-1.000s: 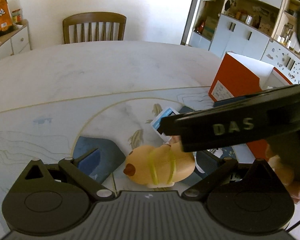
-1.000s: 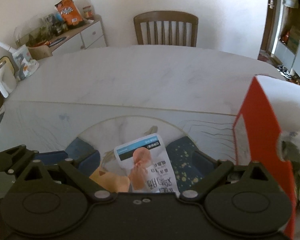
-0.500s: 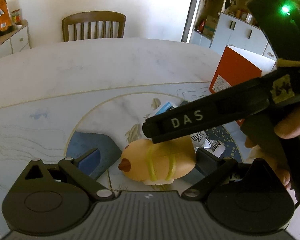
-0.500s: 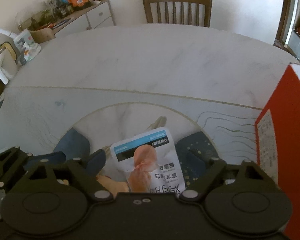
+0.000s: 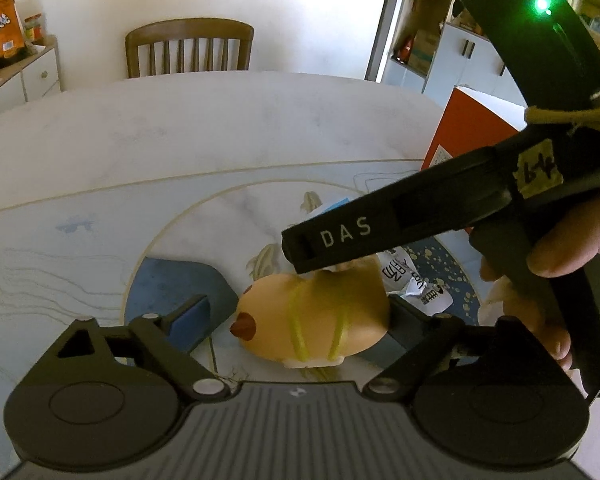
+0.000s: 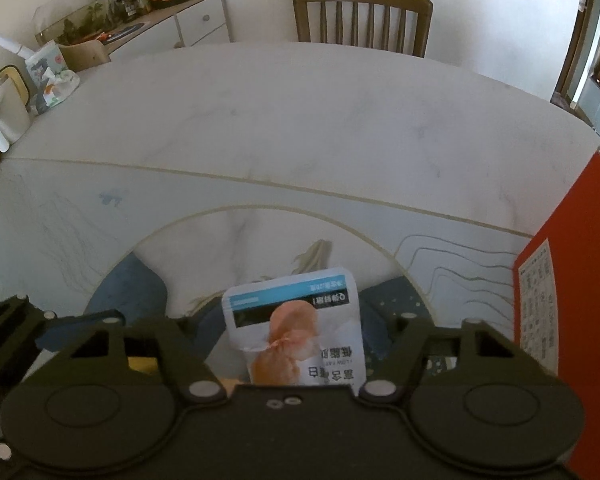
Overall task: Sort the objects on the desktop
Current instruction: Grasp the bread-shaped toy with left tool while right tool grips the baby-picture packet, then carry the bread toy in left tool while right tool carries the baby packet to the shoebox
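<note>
Marble counter [image 5: 220,128], round, painted inlay; wooden chair [image 5: 188,46] behind.

Left wrist view: left tongs [image 5: 300,316] wide, flanking duck toy [image 5: 316,320] on counter; contact not discernible. Right tongs body [image 5: 400,224] crossing above duck, now raised and tilted versus 1 s ago, green LED in view. Snack packet [image 5: 416,284] partly hidden beneath it. Orange box [image 5: 472,132] upright at right.

Right wrist view: right tongs [image 6: 296,344] holding snack packet [image 6: 300,328], lifted off counter; table pattern lower in frame than at 0.5 s ago. Orange box [image 6: 564,280] just beside, right. Judgement: packet lift under way, transfer toward box likely next; duck unsorted.
</note>
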`<state>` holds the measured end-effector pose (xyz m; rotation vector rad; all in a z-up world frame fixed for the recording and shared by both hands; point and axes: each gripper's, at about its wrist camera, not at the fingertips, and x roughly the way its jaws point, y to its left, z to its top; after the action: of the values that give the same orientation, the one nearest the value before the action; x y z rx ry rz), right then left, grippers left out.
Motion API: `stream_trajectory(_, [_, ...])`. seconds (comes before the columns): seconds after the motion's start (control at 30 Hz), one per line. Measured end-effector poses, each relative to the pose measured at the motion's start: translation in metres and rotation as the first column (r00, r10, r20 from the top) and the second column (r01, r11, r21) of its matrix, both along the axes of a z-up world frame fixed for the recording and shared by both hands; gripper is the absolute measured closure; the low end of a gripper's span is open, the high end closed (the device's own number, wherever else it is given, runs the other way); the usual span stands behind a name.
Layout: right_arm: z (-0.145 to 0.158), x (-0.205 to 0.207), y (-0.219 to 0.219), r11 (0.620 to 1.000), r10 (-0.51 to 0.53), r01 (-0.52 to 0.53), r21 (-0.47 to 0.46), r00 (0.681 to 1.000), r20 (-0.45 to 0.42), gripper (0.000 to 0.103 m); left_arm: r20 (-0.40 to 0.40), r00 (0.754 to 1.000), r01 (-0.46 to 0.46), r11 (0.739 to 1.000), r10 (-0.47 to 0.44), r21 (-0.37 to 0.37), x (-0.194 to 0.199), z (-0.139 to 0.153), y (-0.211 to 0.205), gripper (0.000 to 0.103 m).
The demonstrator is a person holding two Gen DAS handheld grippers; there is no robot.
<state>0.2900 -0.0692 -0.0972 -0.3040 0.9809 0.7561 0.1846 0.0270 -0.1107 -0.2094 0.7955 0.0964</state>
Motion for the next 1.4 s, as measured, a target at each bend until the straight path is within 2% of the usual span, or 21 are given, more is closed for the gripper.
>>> stream_trajectory(0.4, [0.0, 0.009, -0.01, 1.0, -0.022, 0.022, -0.009, 1.0, -0.001, 0.035, -0.003, 1.0, 0.03, 0.999, -0.03, -0.015, 0.001, -0.003, -0.001, 0.025])
stream_trajectory(0.57, [0.0, 0.01, -0.012, 0.999, -0.033, 0.033, -0.011, 0.999, 0.001, 0.035, -0.002, 1.0, 0.028, 0.999, -0.028, -0.02, 0.001, -0.003, -0.001, 0.026])
stream_trajectory(1.0, [0.01, 0.001, -0.022, 0.998, -0.065, 0.065, 0.002, 0.998, 0.021, 0.044, 0.009, 0.999, 0.053, 0.998, -0.053, -0.028, -0.011, 0.003, -0.002, 0.029])
stream_trajectory(1.4, [0.04, -0.026, -0.043, 0.996, -0.085, 0.082, 0.046, 0.994, 0.066, 0.044, 0.022, 0.998, 0.063, 0.998, -0.062, -0.032, -0.028, 0.024, -0.005, 0.029])
